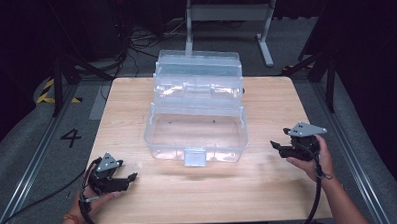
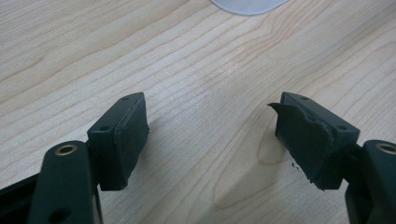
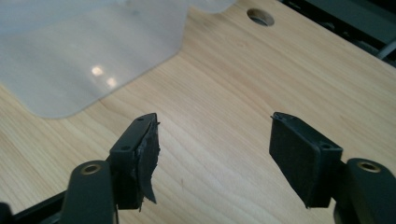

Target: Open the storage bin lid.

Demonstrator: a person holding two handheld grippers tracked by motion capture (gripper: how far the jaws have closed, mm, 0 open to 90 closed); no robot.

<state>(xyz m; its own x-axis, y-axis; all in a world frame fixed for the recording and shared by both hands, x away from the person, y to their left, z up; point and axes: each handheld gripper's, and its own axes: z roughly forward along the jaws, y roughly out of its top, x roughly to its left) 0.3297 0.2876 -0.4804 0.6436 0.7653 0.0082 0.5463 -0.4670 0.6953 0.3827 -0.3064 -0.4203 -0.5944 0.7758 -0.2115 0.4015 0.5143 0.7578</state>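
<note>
Both grippers, left [image 1: 130,178] and right [image 1: 277,145], wide apart and empty; clear box [image 1: 196,123] long axis crosswise, latch toward the person.

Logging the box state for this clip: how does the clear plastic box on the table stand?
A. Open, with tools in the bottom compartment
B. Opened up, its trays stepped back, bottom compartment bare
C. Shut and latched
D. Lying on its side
B: in the high view the clear plastic box sits with its tiers folded back and nothing in the bottom compartment, on the wooden table.
</note>
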